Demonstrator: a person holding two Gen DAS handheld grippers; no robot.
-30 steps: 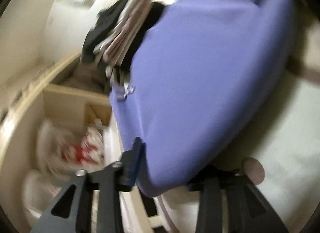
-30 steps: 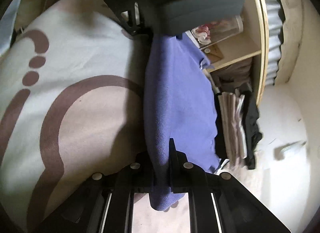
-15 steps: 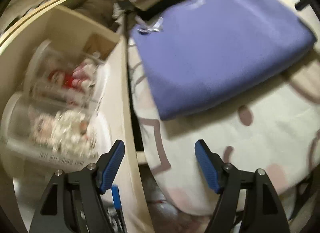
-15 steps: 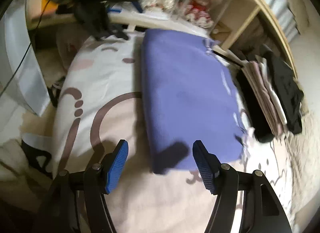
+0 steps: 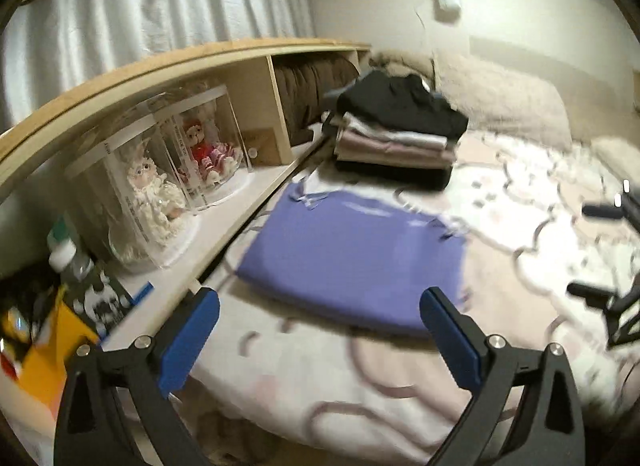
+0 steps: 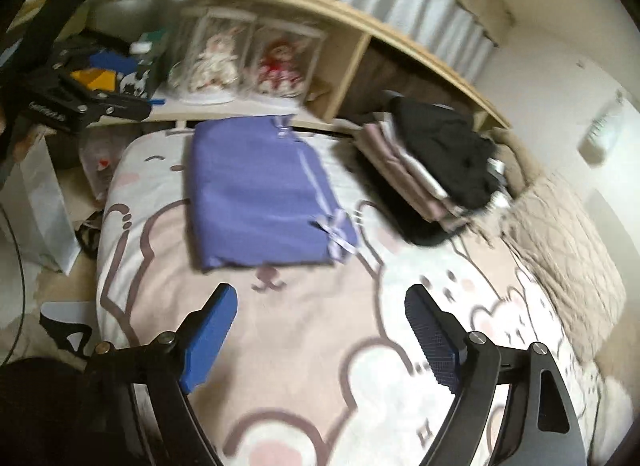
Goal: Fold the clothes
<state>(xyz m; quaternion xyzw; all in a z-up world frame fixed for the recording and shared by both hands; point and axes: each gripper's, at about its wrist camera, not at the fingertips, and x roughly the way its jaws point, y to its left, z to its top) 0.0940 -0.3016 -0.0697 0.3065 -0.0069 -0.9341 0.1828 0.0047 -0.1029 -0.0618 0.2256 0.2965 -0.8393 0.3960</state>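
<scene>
Ahead of both my tools, the left tool (image 5: 320,330) and right tool (image 6: 320,330) opening wide with nothing between them, the folded purple cloth garment (image 6: 260,189) lies on the cartoon-print bed (image 6: 312,346).

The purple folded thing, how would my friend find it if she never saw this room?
Start at the bed with the bunny-print cover. Near its foot end, beside the wooden shelf of dolls in clear cases, lies the purple folded garment. Unlike the neighbouring stack of clothes, black on top, it lies flat and alone, with little pale ribbon bows along one edge.
</scene>
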